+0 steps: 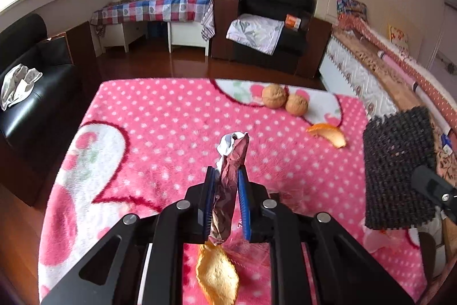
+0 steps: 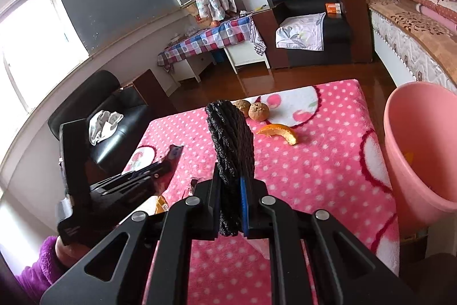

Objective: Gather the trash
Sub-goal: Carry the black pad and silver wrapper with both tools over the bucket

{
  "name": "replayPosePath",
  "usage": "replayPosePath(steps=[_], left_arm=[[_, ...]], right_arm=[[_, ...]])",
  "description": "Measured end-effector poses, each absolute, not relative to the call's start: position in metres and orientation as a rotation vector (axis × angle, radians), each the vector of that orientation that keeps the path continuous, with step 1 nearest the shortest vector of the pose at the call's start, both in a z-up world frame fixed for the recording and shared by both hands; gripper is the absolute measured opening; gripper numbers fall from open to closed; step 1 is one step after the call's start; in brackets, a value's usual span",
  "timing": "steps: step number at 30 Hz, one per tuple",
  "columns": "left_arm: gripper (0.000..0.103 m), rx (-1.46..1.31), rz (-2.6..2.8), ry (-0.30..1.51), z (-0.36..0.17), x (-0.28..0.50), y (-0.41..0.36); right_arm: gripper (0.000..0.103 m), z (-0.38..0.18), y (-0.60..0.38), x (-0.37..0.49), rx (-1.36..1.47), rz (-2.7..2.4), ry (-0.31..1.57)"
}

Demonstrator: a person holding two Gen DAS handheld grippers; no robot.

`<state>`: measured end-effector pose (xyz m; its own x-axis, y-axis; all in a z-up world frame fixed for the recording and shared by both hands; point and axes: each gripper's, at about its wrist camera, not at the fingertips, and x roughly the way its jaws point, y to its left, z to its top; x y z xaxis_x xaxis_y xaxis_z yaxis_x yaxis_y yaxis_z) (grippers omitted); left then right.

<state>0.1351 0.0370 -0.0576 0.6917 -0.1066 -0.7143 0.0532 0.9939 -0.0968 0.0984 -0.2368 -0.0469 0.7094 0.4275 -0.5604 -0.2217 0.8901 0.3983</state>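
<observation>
Fuzzy pink blanket [image 1: 171, 116]; left fingers [image 1: 210, 190] pinching crinkled wrapper [image 1: 228, 185], right fingers [image 2: 215, 199] black woven mat [image 2: 231, 150]

Both hand-held grippers, left [image 1: 225, 190] and right [image 2: 231, 199], are clamped closed.

Both wrist cameras look forward from close above the pink blanket [image 1: 171, 116], sharing its far end.

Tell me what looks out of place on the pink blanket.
Orange peel lies loose on the pink blanket near two walnuts, and another peel piece sits under the left gripper: food scraps on bedding, not yet in the pink bin.
</observation>
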Motion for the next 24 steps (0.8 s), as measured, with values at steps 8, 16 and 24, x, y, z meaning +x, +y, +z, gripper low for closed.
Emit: replayPosePath(steps=[8, 16, 24], left_arm=[[0.015, -0.054, -0.075, 0.718, -0.025, 0.117, 0.017], [0.015, -0.027, -0.085, 0.699, -0.015, 0.106, -0.011], [0.015, 0.004, -0.107, 0.691, -0.012, 0.103, -0.035]], right_arm=[[0.011, -0.038, -0.238, 0.094, 0.287, 0.350, 0.654], [0.011, -0.035, -0.248, 0.087, 0.260, 0.297, 0.621], [0.011, -0.037, -0.264, 0.086, 0.252, 0.218, 0.610]])
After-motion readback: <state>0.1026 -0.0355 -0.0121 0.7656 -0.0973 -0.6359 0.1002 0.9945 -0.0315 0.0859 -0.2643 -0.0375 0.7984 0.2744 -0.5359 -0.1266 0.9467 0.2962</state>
